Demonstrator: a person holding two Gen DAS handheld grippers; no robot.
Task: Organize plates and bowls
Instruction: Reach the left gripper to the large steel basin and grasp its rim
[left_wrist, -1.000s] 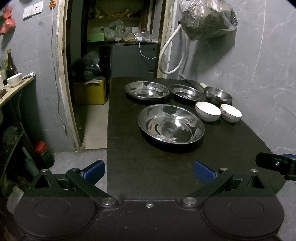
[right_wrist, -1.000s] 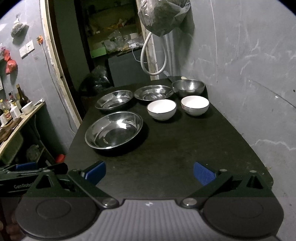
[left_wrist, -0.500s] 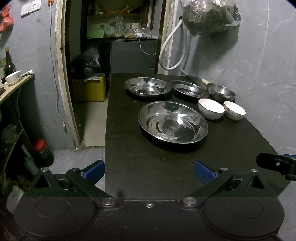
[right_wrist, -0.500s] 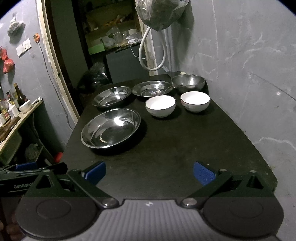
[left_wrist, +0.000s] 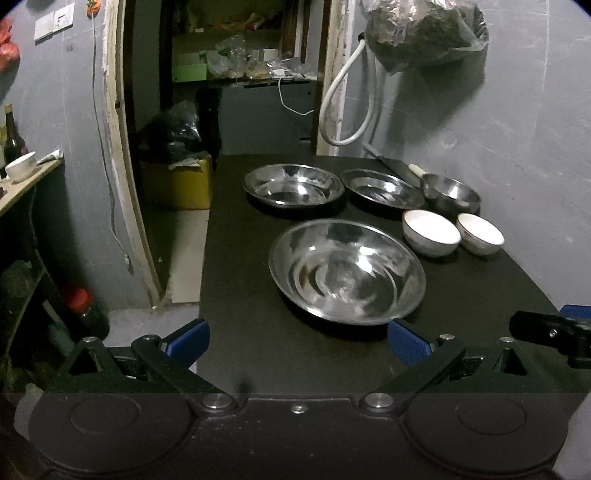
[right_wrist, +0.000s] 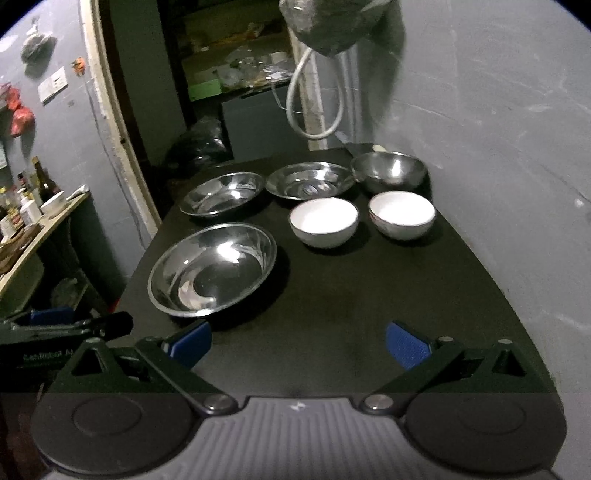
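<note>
Six dishes lay unstacked on the black surface (right_wrist: 332, 314); large round steel basin (right_wrist: 212, 269) at ten o'clock. Left gripper (left_wrist: 297, 341) and right gripper (right_wrist: 299, 341) gaped wide, empty; sorting seemed unstarted.

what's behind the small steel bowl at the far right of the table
Behind the small steel bowl lies a knife with a pale handle, its blade pointing away toward the wall. The bowl covers the handle's near end.

We're looking at pretty dim, grainy shots here, light coming from overhead. It glares off the big steel basin (right_wrist: 212, 269) and blows out the white bowls (right_wrist: 324, 220). The black surface (left_wrist: 258, 350) swallows detail. Heavy fisheye bending at the edges, dark vignette corners, right view slightly smeared.
</note>
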